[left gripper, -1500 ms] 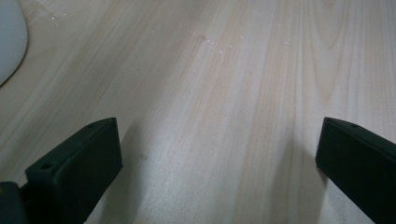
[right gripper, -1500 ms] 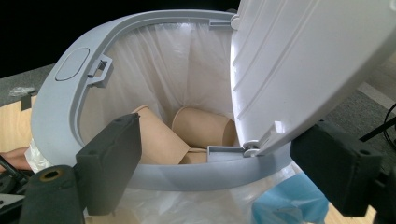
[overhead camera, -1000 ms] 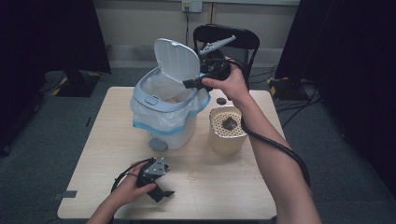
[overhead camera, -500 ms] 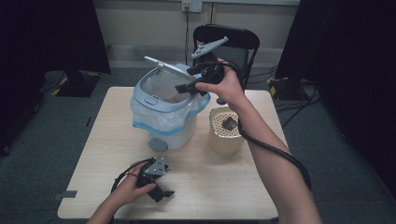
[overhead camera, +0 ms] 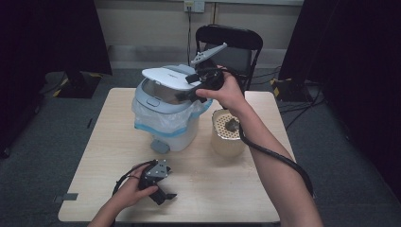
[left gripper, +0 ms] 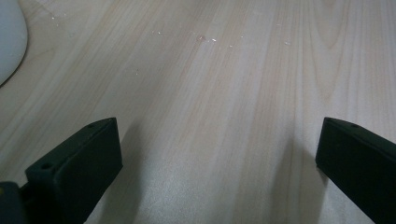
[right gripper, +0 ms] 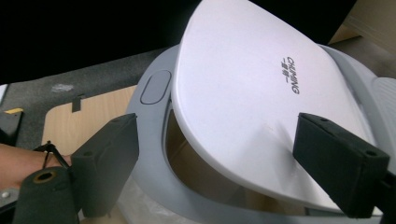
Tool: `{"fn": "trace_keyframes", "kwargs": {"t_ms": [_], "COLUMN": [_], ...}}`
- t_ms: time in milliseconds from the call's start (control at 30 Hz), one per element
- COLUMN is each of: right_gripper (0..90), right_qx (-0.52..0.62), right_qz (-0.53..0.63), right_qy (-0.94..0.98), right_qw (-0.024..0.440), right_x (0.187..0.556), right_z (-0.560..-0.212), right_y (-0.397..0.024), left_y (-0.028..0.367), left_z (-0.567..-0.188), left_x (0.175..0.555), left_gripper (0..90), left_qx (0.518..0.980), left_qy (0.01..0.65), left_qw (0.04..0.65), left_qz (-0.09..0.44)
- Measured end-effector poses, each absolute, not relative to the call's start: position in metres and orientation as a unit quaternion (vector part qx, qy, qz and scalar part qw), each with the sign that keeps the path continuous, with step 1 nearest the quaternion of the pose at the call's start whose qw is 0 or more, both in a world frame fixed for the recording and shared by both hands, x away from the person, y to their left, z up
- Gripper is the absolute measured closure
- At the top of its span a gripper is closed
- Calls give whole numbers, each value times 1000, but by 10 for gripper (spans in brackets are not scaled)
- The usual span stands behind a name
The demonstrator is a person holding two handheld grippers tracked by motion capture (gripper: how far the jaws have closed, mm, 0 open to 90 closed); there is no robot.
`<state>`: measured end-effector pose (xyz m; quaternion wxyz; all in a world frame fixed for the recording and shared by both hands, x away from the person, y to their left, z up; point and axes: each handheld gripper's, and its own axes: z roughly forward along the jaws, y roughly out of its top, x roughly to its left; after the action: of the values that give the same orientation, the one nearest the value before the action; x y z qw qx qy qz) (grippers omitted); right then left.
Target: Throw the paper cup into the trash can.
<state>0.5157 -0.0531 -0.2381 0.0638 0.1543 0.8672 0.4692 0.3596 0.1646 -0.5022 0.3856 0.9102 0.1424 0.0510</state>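
Note:
A pale blue-grey bin (overhead camera: 165,124) lined with a clear plastic bag stands at the back middle of the table (overhead camera: 104,146). Its white hinged lid (overhead camera: 166,77) is tilted low over the rim, leaving a gap at the front. My right gripper (overhead camera: 185,93) hovers at the lid's right side, open. In the right gripper view the lid (right gripper: 243,84) and the bin's rim (right gripper: 154,116) lie just beyond the spread jaws of the right gripper (right gripper: 217,128). Near the front edge my left gripper (overhead camera: 163,193) rests on the table, open, and in its own view the left gripper (left gripper: 217,135) has bare wood between the jaws.
A beige cup-like container (overhead camera: 222,144) with a perforated top and a small dark thing (overhead camera: 232,125) on it stands right of the bin. A black chair (overhead camera: 229,45) is behind the table. A cable trails along the right forearm.
The lid has swung down from standing upright to lying nearly flat over the bin. My right gripper has moved left and slightly down along with it. The left gripper has stayed put.

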Motion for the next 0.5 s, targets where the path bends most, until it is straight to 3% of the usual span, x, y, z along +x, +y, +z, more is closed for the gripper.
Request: {"fn": "trace_keyframes", "kwargs": {"t_ms": [367, 500], "right_gripper": [147, 200], "right_qx": [137, 130], "right_qz": [458, 448], "right_qy": [877, 883], "right_qw": [53, 51], "right_x": [509, 509], "right_z": [-244, -247], "right_y": [-35, -32], "left_y": [165, 165], "left_z": [-502, -502], "left_x": [360, 360], "left_gripper": [0, 0], "left_qx": [910, 912], "left_qy": [141, 141], "left_qw": [385, 383], "left_qz": [51, 52]}}
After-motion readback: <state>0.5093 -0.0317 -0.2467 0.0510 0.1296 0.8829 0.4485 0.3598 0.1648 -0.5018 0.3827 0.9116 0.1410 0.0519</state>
